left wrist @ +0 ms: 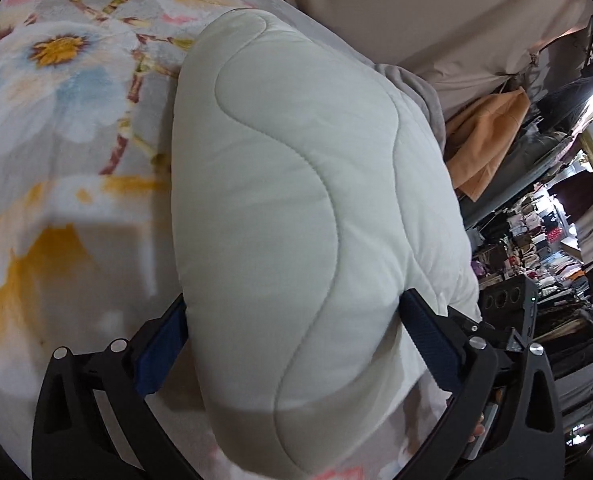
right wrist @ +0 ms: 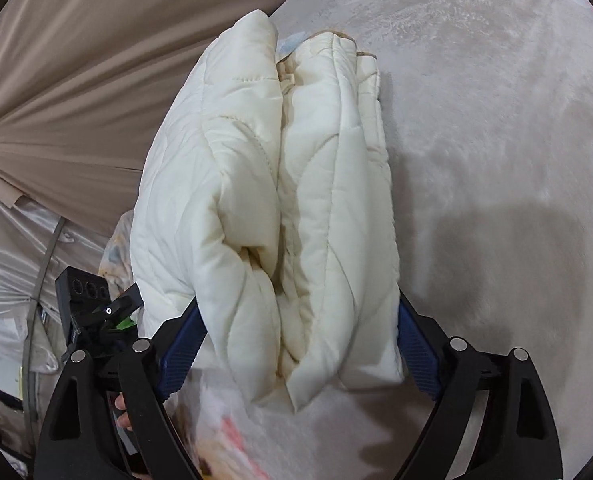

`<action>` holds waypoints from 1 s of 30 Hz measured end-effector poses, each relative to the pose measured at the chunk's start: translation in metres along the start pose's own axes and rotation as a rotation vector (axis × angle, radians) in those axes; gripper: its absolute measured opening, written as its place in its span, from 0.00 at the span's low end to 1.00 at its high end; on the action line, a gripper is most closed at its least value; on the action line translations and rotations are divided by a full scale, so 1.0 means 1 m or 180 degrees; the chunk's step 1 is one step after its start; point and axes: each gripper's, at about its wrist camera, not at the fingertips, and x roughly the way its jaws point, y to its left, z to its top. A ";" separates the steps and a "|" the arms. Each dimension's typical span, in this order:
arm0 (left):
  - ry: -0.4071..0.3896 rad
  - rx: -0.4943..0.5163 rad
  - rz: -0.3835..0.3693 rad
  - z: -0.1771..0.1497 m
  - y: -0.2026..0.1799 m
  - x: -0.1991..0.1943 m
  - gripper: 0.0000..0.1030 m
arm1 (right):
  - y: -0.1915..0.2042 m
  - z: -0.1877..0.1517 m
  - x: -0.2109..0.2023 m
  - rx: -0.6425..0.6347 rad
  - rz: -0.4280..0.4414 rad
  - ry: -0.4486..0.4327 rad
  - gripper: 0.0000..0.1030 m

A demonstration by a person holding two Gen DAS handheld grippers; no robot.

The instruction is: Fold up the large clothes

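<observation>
— Blue pads on both sets: the left tongs are clamped across a smooth quilted fold of the white padded garment, and the right tongs are clamped on a thicker end where several layers bunch together.

— Where does the bundle sit?

— It runs from the pads toward twelve o'clock in both wrist views, over the floral plush blanket; whether it rests on the blanket or hangs just above cannot be told. Beige curtain fills ten o'clock of the right view, and cluttered shelves sit at three o'clock of the left.

— Which step, then?

— Likely a late one: the garment looks already doubled into a compact bundle. The next move probably calls for lowering both ends level onto the blanket, then letting go evenly so the stacked layers don't spring apart.
</observation>
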 end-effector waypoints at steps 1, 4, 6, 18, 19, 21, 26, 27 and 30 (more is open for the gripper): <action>0.0013 0.0012 -0.0010 0.004 -0.001 0.003 0.96 | 0.001 0.004 0.003 0.0011 0.0010 0.0001 0.85; 0.0010 0.0049 -0.0016 0.009 -0.005 0.006 0.96 | 0.004 0.011 0.012 0.0005 0.0002 0.0031 0.82; -0.0082 0.0245 0.0087 0.009 -0.017 0.001 0.85 | 0.013 0.009 0.011 -0.0097 0.0018 0.0010 0.58; -0.0826 0.1097 0.0100 0.037 -0.079 -0.075 0.59 | 0.106 0.006 -0.035 -0.0884 0.0122 -0.0543 0.27; -0.0892 0.1172 0.0102 0.039 -0.085 -0.082 0.59 | 0.112 0.007 -0.039 -0.0951 0.0123 -0.0597 0.27; -0.1034 0.1299 0.0093 0.043 -0.092 -0.098 0.57 | 0.123 0.012 -0.049 -0.1070 0.0141 -0.0723 0.27; -0.1550 0.1587 0.0068 0.055 -0.114 -0.148 0.57 | 0.174 0.023 -0.073 -0.1646 0.0119 -0.1189 0.26; -0.1688 0.1635 0.0055 0.058 -0.116 -0.161 0.57 | 0.184 0.027 -0.077 -0.1746 0.0148 -0.1275 0.26; -0.2053 0.1769 0.0038 0.067 -0.116 -0.191 0.57 | 0.216 0.039 -0.085 -0.2067 0.0299 -0.1552 0.27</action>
